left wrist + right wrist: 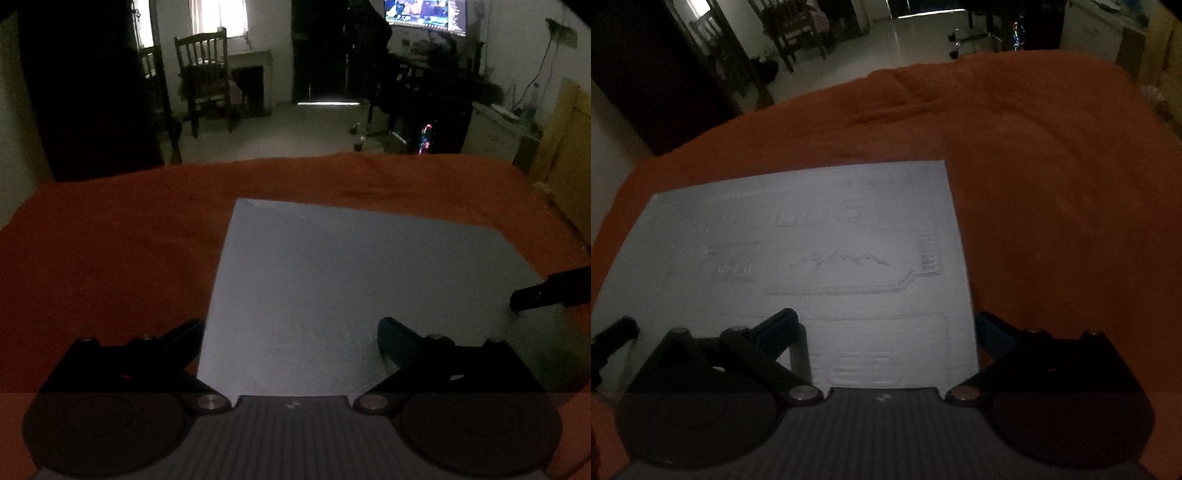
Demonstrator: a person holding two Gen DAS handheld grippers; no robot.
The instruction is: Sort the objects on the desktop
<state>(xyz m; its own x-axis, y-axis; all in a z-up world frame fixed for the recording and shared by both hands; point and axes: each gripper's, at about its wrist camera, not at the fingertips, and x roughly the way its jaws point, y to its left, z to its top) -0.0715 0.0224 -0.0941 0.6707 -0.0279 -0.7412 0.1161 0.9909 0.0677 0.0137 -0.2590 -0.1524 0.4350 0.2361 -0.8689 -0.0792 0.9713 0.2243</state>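
Both grippers, left (290,332) and right (886,325), are hovering fingers spread, empty, over the grey board (798,251) on the cloth (1052,203); nothing else showing to sort.

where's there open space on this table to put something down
The orange cloth is bare right of and beyond the grey board, out to the table's far edge, and left of the board too. The board's own middle is free. Its near corners are crowded by the left gripper and right gripper.
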